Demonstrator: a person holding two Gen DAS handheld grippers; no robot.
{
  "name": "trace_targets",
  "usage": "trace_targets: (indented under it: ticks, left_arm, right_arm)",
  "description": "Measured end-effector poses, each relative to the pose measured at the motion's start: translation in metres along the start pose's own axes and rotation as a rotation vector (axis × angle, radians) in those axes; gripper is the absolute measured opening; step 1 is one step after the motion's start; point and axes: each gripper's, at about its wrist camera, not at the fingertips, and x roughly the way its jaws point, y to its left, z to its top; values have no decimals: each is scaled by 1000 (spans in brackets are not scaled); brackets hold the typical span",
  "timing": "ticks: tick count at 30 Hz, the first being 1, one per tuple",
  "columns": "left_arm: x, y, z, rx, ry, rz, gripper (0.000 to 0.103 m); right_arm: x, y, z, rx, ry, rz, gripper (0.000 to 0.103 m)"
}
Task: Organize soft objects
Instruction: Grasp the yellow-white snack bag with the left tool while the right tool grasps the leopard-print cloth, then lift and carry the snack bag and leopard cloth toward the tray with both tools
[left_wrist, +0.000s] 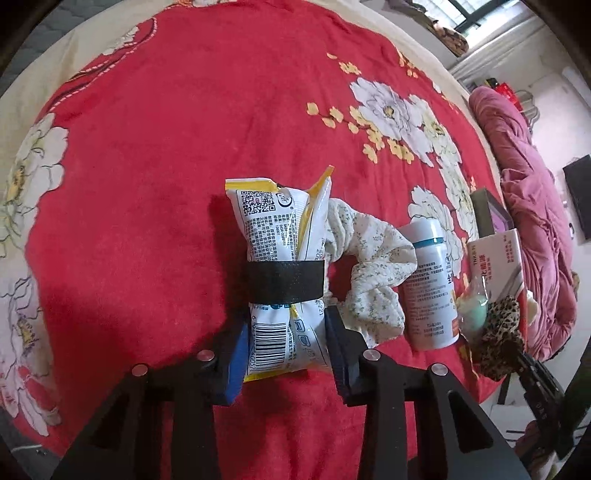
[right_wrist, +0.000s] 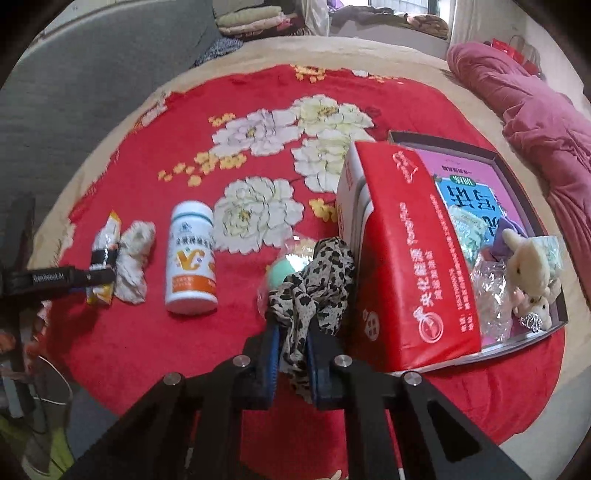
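Left tool (left_wrist: 286, 332) pinches one snack packet (left_wrist: 280, 266), long axis pointing away; right tool (right_wrist: 290, 354) pinches one leopard scrunchie (right_wrist: 314, 280). One white bottle (right_wrist: 192, 254) stands upright on the bed (right_wrist: 147, 350).

On the blanket (right_wrist: 155, 332), seen from the right wrist camera, the bottle (right_wrist: 191, 258) stands in the middle. The snack packet (right_wrist: 105, 258) and the frilly scrunchie (right_wrist: 135, 258) touching it lie at 9 o'clock from the bottle. The spotted scrunchie (right_wrist: 314, 280) and the ball (right_wrist: 280, 275) behind it sit at 3 o'clock, with the tissue pack (right_wrist: 406, 258) leaning on the tray (right_wrist: 517, 173) just past them, and plush bunnies (right_wrist: 524, 269) lie in the tray.
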Motion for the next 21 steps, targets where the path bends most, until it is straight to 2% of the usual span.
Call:
trace_targets:
  ticks: [9, 17, 21]
  left_arm:
    - [-25, -4, -6, 31, -43, -4, 39]
    - [-49, -26, -8, 79, -83, -19, 39]
    - [-65, -44, -10, 135, -113, -16, 39]
  right_arm:
    - [-21, -4, 8, 48, -53, 72, 13]
    - [-37, 7, 13, 24, -87, 84, 13]
    - [-46, 14, 15, 7, -108, 85, 13]
